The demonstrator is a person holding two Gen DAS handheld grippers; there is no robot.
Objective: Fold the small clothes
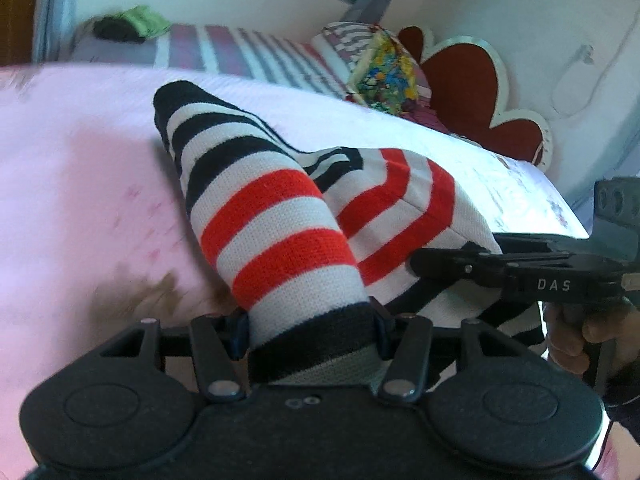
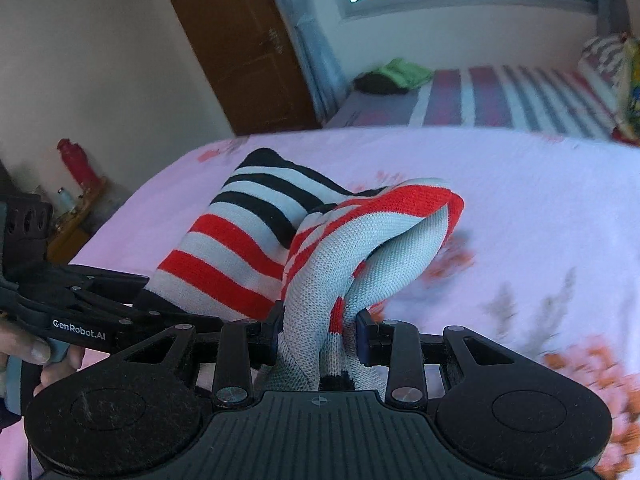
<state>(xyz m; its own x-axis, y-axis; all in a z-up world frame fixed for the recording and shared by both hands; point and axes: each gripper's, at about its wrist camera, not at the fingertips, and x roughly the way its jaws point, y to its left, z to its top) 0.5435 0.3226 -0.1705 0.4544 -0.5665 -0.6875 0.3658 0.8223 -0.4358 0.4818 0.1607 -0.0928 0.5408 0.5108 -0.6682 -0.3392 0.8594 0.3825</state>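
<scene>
bedspread (image 2: 560, 300) flower print motion-blurred; striped garment (image 1: 304, 344) hem hidden between fingers.

1 striped garment (image 1: 280, 208), 2 grippers — left gripper (image 1: 312, 332) and right gripper (image 2: 320, 332) — and 1 pink bedsheet (image 2: 520, 200).

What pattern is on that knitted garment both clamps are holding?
The striped knitted garment has white bands alternating with red stripes, then black stripes at its far end; clearest in the left wrist view.
</scene>
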